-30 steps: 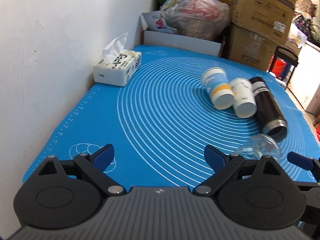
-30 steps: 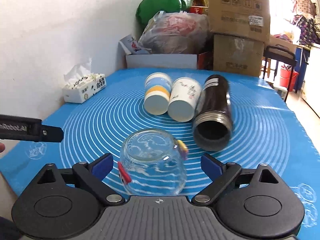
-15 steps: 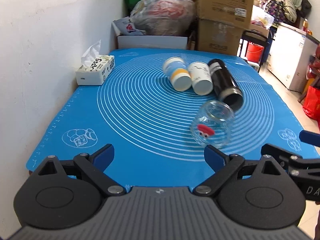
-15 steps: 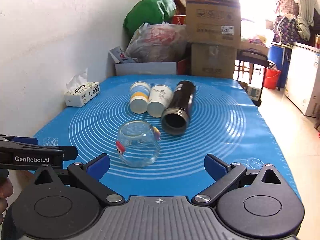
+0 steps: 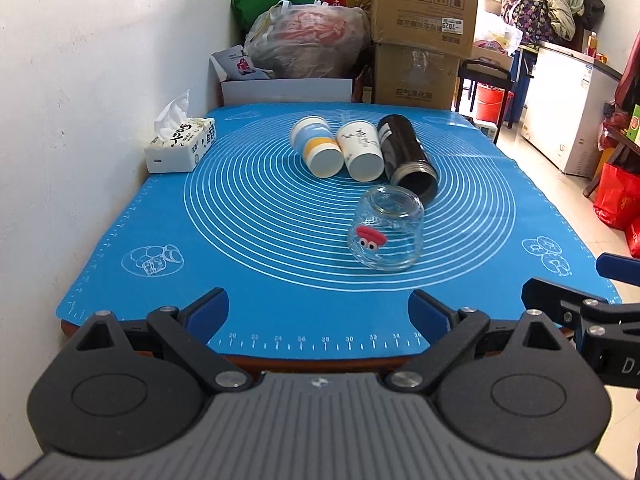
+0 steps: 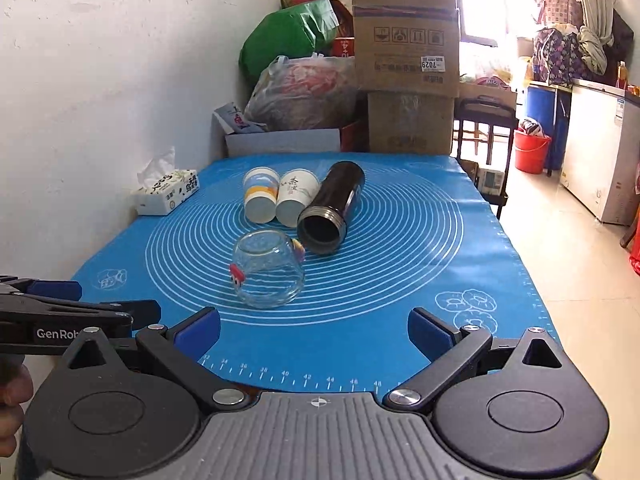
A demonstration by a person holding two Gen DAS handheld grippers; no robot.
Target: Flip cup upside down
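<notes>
The clear round glass cup [image 5: 386, 233] with red cartoon stickers stands mouth-down on the blue ringed silicone mat [image 5: 256, 208], while the left gripper [image 5: 318, 312] and right gripper [image 6: 314, 326] hover with fingers spread wide, empty.

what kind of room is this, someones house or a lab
Most likely a lived-in home, perhaps a storage or utility room, not a lab. Stacked cardboard boxes and full plastic bags crowd the table's far end, a white chest freezer stands by the tiled floor, and a tissue box sits on the blue mat.
</notes>
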